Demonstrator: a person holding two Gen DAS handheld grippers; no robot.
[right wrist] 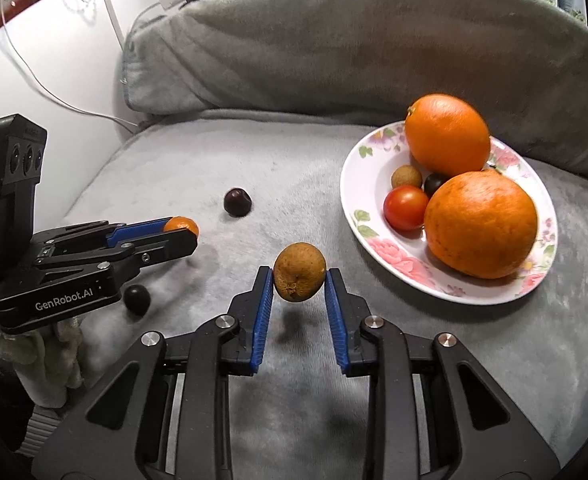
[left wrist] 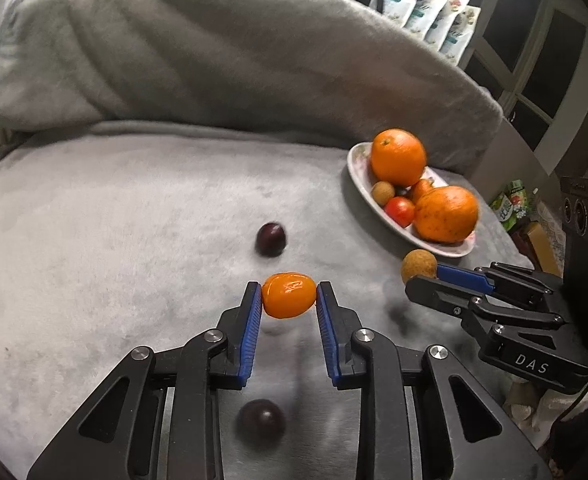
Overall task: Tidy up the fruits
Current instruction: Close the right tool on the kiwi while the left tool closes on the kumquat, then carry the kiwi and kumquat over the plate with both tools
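With two oranges, a tomato and small fruits already on the plate (right wrist: 358, 216) at 2 o'clock, the left gripper (left wrist: 289, 295) clamps a kumquat (left wrist: 289, 295), the right gripper (right wrist: 299, 272) clamps a brown fruit (right wrist: 299, 272), and two dark plums (right wrist: 237, 201) remain on the blanket (right wrist: 174, 168).

A grey plush seat in a cluttered room under indoor light.

The grey fleece cover (right wrist: 254, 184) spreads over the seat and rises at the far side over a rounded cushion back (right wrist: 334, 36). To the left stands a white wall (right wrist: 54, 60) with a thin white cable (right wrist: 46, 88) trailing down it. At far right, a row of printed pouches (left wrist: 434, 4) leans beside a dark glass-paned cabinet door with pale frames (left wrist: 534, 60).
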